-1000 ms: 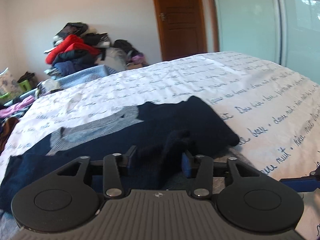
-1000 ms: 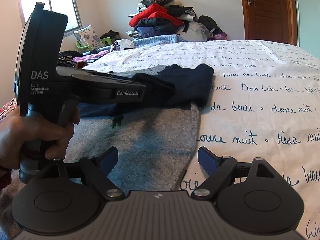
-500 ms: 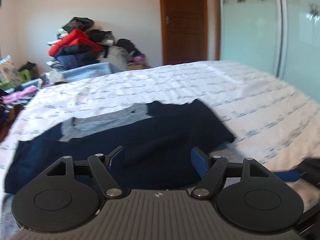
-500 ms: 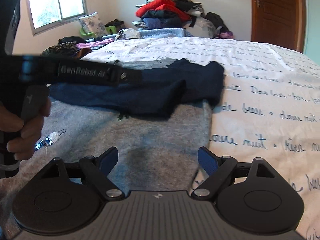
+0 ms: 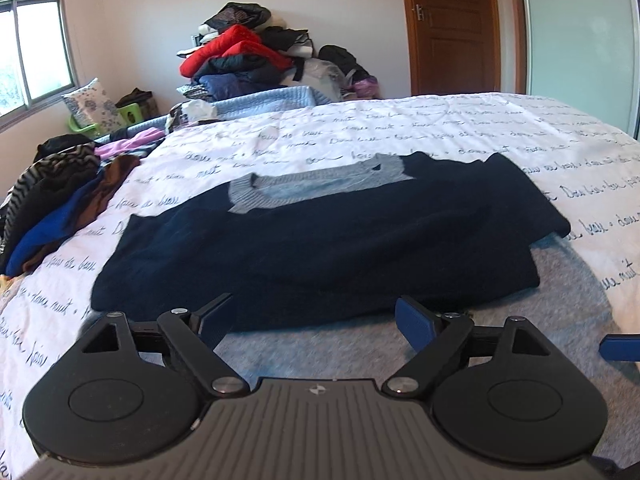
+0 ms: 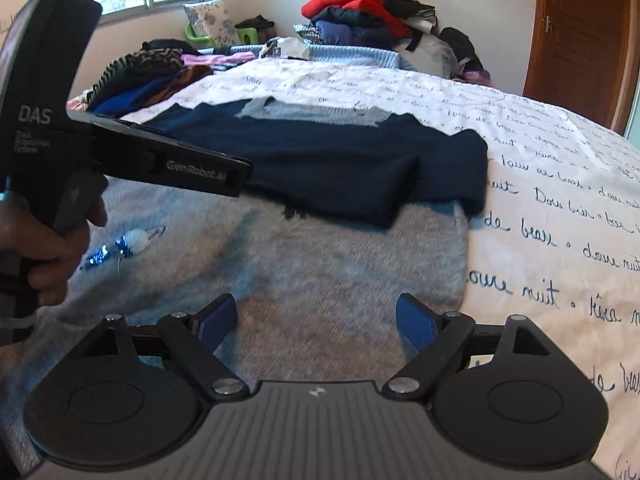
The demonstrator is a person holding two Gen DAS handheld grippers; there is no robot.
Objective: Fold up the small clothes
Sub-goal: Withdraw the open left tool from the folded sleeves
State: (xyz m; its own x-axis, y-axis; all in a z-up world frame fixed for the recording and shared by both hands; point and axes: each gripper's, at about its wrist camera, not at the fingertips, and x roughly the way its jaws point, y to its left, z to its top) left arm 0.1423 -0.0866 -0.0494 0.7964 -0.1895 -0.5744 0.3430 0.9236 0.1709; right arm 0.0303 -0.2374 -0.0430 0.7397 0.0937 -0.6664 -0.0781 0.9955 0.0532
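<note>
Navy-and-grey sweater (image 5: 320,236) flat on bedspread (image 5: 460,128), clothes heap (image 5: 248,56) behind, door (image 5: 452,24)

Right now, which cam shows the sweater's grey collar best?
Left wrist view. The grey collar sits near frame centre, ribbed neck band and opening both readable against the navy sleeves folded over the body. In the right wrist view the collar is farther off and flatter, a thin grey strip with little detail.

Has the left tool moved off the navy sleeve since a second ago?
Yes. The left tool has backed away from the folded navy sleeve, towards the near edge of the bed; its jaws are opening with nothing between them.
</note>
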